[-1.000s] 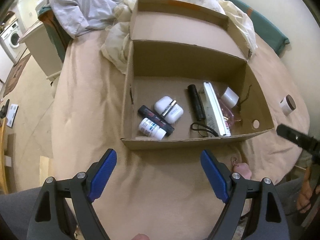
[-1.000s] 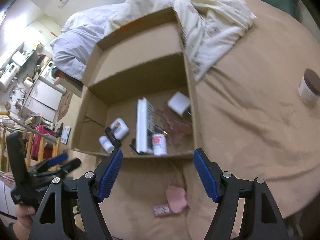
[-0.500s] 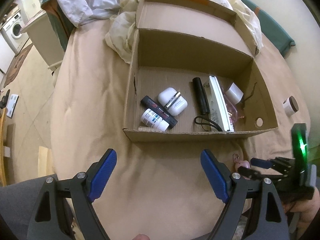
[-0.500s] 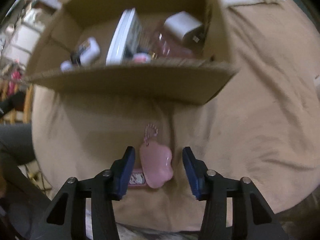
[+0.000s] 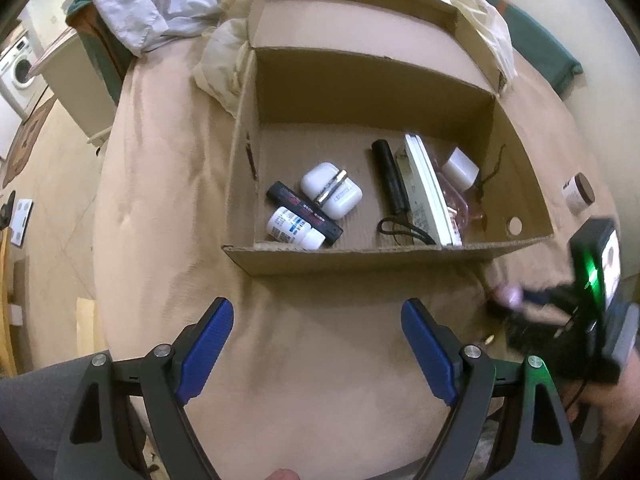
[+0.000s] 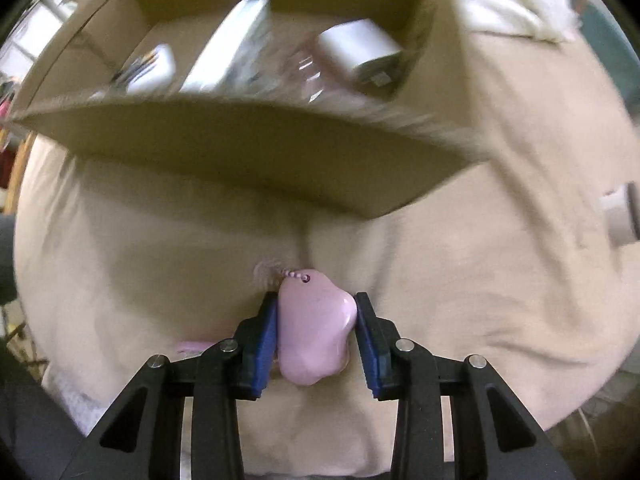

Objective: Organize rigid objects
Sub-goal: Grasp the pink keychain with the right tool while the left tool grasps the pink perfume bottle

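On bed, before box: pink charm clamped, not yet boxed.

Far left, left gripper [image 5: 318, 346] spread wide, holding nothing, hovering over blanket [image 5: 160, 184] short of box [image 5: 356, 258]. Box floor, left to right: white bottle [image 5: 294, 234], black stick [image 5: 306, 214], earbud case [image 5: 331, 189], black torch [image 5: 389, 176], white flat pack [image 5: 428, 194], clear pink bottle [image 5: 454, 200] with white cap. Further right, right gripper [image 6: 315, 334] pinching charm [image 6: 314, 330] across its sides, bead chain [image 6: 294, 275] trailing forward onto blanket. Jar [image 5: 578, 194] alone on blanket right of box. Advice for step: lift straight up until chain hangs free, clear near wall with margin, lower into bare floor patch left of torch, release low. Risk: glossy, rounded charm likely to slip if grip eased early.
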Demonstrator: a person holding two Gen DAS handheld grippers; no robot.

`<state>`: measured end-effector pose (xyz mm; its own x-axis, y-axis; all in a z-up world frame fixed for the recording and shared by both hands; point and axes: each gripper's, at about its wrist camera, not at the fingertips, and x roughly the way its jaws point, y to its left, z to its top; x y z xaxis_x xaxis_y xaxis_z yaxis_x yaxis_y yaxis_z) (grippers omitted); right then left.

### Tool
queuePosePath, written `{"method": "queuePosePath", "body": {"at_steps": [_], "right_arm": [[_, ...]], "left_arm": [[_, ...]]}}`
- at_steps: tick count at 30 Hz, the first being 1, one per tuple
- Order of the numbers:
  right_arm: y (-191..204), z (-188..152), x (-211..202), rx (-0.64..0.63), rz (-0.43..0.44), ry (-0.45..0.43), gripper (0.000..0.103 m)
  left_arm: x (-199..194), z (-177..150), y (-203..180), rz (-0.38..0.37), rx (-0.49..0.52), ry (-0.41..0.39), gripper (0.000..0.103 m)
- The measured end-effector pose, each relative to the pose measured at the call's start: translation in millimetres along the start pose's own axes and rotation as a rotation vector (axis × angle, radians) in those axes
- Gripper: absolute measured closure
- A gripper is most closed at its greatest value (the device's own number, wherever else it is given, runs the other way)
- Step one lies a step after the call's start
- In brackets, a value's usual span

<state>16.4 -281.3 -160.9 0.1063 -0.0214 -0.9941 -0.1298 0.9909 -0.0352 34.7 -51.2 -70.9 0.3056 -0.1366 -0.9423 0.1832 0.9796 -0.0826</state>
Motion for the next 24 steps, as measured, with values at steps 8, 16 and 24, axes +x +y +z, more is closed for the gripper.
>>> {"method": "queuePosePath", "body": {"at_steps": [8, 16, 24], "right_arm": [[-44, -4, -37, 0.207, 0.106, -0.147, 0.065], [-68, 3, -50, 0.303, 0.174, -0.179, 0.065], [-77, 3, -49, 0.338, 0.211, -0.196, 0.065]], "left_arm": [[17, -17, -41, 0.0, 0.177, 0.052, 0.019], [61, -44, -117, 0.036, 0.444, 0.152, 0.019], [87, -62, -174, 0.014, 0.597, 0.22, 0.022]]}}
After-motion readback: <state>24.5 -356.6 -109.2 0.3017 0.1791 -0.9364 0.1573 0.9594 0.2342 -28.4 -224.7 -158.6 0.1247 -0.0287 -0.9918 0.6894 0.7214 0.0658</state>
